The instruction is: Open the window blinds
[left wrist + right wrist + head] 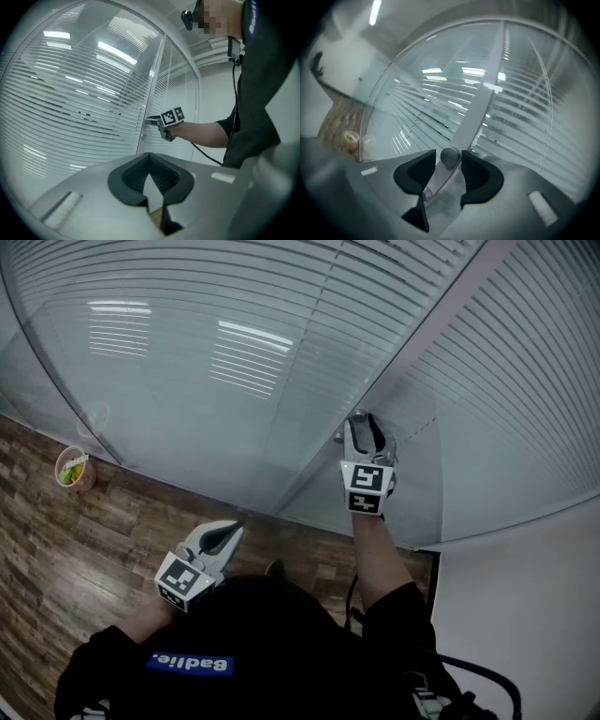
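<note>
Right gripper view: the round knob (450,156) on the upright frame post (480,108) is seen between the spread tongs of the right gripper (449,160), straddled but not pinched, while the left gripper (149,161) is held low, its tongs clenched on nothing. The blinds (234,343) are still spread slat by slat across the glass left and right of the post, so the opening is judged mostly undone. Little room is left against the glass just beyond the knob; open floor (84,549) is seen at the near left.
</note>
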`<state>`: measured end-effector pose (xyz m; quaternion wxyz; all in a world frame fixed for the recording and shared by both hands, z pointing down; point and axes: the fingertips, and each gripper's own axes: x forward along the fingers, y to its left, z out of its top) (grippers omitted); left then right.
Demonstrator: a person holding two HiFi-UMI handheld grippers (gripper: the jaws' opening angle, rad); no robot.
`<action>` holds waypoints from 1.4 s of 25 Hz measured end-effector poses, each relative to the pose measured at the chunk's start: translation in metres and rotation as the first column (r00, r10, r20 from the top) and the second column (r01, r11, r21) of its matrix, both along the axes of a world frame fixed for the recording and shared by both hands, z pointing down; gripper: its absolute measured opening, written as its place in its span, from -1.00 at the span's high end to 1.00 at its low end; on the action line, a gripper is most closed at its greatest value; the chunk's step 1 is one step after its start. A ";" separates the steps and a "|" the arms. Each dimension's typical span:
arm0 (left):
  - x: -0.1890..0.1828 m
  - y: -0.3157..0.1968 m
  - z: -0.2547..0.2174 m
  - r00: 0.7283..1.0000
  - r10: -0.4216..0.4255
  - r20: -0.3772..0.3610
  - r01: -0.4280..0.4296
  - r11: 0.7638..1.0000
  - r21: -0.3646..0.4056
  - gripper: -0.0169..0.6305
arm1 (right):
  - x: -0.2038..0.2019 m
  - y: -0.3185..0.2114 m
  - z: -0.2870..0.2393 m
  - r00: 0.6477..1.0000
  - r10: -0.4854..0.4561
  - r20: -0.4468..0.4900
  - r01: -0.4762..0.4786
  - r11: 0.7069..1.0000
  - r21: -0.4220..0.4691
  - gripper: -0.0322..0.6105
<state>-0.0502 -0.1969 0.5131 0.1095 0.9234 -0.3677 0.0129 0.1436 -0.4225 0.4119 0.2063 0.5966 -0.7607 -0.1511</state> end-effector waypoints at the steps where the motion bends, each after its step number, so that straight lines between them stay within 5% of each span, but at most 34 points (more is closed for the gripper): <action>1: 0.000 0.000 -0.001 1.000 0.000 0.000 0.000 1.000 0.000 0.95 | -0.003 0.001 -0.001 0.993 -0.005 -0.118 0.008 1.000 0.027 0.36; 5: 0.002 0.001 -0.002 1.000 0.004 0.001 -0.004 1.000 0.001 0.95 | -0.008 0.002 0.002 0.849 0.025 -0.528 0.027 0.996 0.090 0.42; 9: 0.004 0.000 -0.003 1.000 0.005 0.000 -0.005 1.000 0.004 0.95 | -0.006 0.000 0.004 0.694 0.058 -0.718 0.050 0.991 0.128 0.49; 11: 0.005 -0.001 -0.004 1.000 0.007 0.000 -0.007 1.000 0.005 0.95 | -0.005 0.000 0.004 0.653 0.069 -0.754 0.056 0.989 0.139 0.50; 13: 0.006 -0.001 -0.005 1.000 0.008 -0.002 -0.008 1.000 0.005 0.95 | -0.005 0.001 0.003 0.674 0.071 -0.735 0.048 0.989 0.139 0.50; 18: 0.005 -0.001 -0.004 1.000 0.010 0.002 -0.010 1.000 0.009 0.95 | -0.005 0.001 -0.001 0.848 0.066 -0.526 -0.007 0.993 0.114 0.50; 22: 0.005 0.001 -0.019 1.000 0.008 -0.001 -0.008 1.000 0.009 0.95 | -0.001 0.003 -0.016 0.923 0.090 -0.375 -0.055 0.993 0.101 0.50; 28: 0.004 -0.003 -0.006 1.000 0.004 0.006 -0.004 1.000 0.005 0.95 | 0.001 -0.001 -0.005 0.976 0.102 -0.194 -0.090 0.993 0.072 0.50; 35: 0.008 0.001 -0.008 1.000 0.007 0.008 -0.007 1.000 0.007 0.95 | 0.006 0.002 -0.007 0.992 0.104 -0.067 -0.101 0.994 0.038 0.50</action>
